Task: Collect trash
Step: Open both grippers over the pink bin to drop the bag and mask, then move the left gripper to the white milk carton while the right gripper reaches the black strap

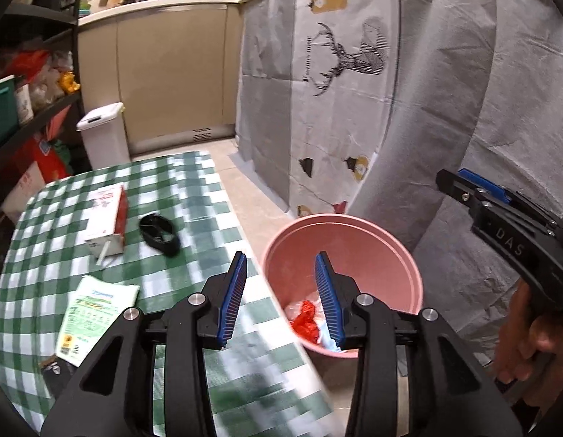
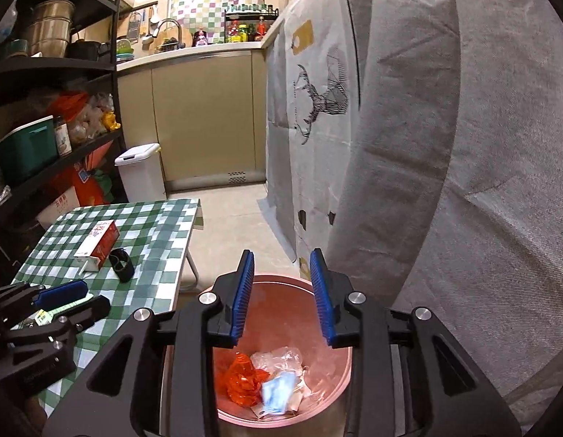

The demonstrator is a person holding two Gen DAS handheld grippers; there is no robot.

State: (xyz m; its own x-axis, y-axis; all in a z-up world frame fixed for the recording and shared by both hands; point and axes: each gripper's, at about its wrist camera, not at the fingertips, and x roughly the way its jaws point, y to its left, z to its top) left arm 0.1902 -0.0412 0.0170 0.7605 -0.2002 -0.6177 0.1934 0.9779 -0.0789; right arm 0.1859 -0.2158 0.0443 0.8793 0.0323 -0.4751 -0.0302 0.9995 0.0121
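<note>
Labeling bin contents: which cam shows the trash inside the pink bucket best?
Right wrist. It looks straight down into the pink bucket, showing the orange wrapper, clear plastic and a blue piece. The left wrist view sees the bucket obliquely; its right finger hides much of the trash.

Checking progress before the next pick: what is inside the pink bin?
The pink bin holds a crumpled orange wrapper, clear plastic and a light blue piece. Anything beneath them is covered.
</note>
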